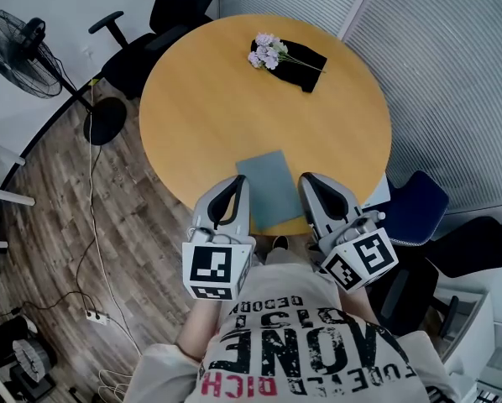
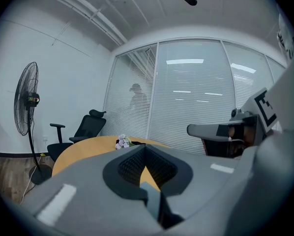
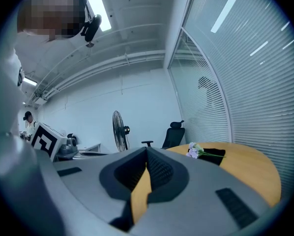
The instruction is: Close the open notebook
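A grey-blue notebook [image 1: 268, 187] lies flat at the near edge of the round wooden table [image 1: 234, 99], showing one plain cover. My left gripper [image 1: 243, 180] hovers just left of it and my right gripper [image 1: 306, 177] just right of it, both over the table's edge. Neither touches the notebook. In the left gripper view the left gripper [image 2: 145, 146] has its jaws together at the tips with nothing between them. The right gripper [image 3: 147, 149] looks the same in its own view. The notebook is hidden in both gripper views.
Purple flowers [image 1: 266, 52] lie on a black cloth [image 1: 300, 65] at the table's far side. A black office chair [image 1: 163, 19] and a standing fan [image 1: 20, 44] are at the far left, a blue chair [image 1: 419, 208] at the right. Cables run over the wooden floor.
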### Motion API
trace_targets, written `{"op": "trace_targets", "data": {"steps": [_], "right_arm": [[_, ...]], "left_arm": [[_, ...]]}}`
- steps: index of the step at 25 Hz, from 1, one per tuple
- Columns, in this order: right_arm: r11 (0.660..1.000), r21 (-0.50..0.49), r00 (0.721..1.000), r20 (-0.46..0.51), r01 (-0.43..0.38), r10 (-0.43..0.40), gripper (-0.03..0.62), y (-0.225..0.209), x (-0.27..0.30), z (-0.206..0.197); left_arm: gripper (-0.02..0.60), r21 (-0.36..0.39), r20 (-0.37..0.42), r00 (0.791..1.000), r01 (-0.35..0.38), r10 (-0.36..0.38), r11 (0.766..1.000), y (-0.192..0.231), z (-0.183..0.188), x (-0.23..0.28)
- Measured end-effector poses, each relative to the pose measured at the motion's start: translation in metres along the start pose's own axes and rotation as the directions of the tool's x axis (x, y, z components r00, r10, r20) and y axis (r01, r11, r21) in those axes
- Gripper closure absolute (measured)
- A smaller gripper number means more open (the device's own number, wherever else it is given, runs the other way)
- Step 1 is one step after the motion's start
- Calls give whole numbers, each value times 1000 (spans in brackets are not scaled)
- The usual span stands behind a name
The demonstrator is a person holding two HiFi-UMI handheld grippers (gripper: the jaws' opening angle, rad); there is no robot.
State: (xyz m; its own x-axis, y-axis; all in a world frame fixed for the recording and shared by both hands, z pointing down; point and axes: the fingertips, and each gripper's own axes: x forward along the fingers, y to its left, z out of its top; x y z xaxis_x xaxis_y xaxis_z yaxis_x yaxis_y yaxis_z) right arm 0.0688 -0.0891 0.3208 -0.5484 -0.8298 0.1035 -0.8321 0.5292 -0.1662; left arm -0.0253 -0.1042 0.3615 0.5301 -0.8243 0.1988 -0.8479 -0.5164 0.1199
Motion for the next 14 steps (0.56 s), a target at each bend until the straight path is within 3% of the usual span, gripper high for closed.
{"op": "trace_targets", "data": {"steps": [14], "right_arm": [[1000,10,1000,2,13,-13,582,-9,-1,-1]], "left_arm": [[571,-2,-1,1000,0,0,1000,-3,0,6]]}}
